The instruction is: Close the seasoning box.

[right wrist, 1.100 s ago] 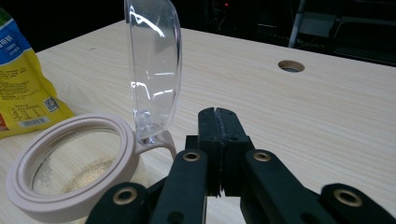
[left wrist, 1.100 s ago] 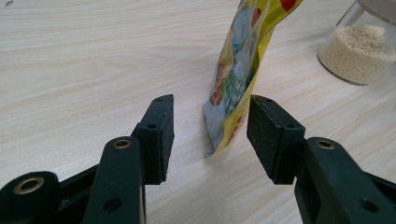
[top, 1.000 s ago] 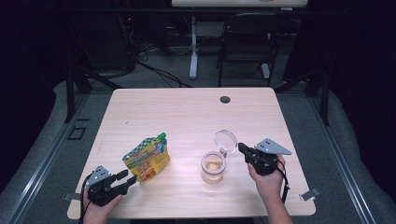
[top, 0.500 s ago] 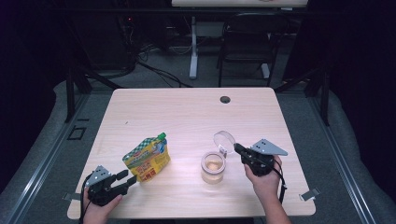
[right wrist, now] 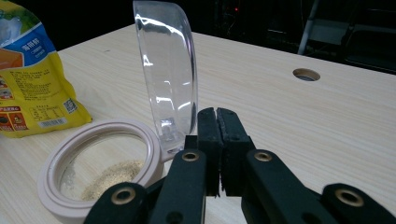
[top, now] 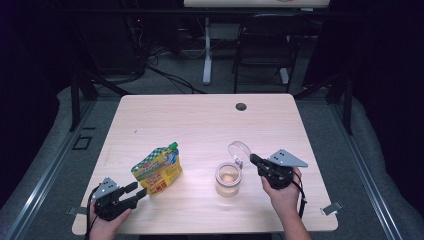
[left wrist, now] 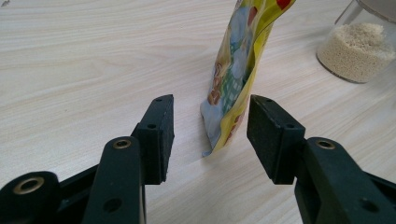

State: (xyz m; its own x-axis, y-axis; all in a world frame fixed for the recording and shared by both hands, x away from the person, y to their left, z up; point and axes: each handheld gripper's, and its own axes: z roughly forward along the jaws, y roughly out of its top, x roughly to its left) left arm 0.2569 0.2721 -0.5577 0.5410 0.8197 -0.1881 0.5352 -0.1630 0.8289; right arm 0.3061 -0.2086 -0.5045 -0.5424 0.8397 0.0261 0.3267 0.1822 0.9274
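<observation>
A yellow and green spouted pouch [top: 157, 167] stands at the front left of the table [top: 200, 120]. My left gripper [top: 139, 191] is open at the pouch's near corner. In the left gripper view the pouch's [left wrist: 238, 70] lower edge sits between the pads [left wrist: 161, 135] of my left gripper [left wrist: 210, 128], with a gap on both sides. A clear jar [top: 228, 178] holding pale granules stands right of centre, its clear lid [top: 239, 151] hinged upright. My right gripper [top: 253, 159] is shut with nothing between the jaws. Its tips [right wrist: 217, 116] lie right by the lid's [right wrist: 168, 70] base, beside the jar rim [right wrist: 100, 163].
A round cable hole [top: 241, 106] sits near the table's far edge. The far half of the tabletop is bare wood. Beyond the table stand a chair [top: 260, 45] and a desk leg [top: 207, 55] on a dark floor with cables.
</observation>
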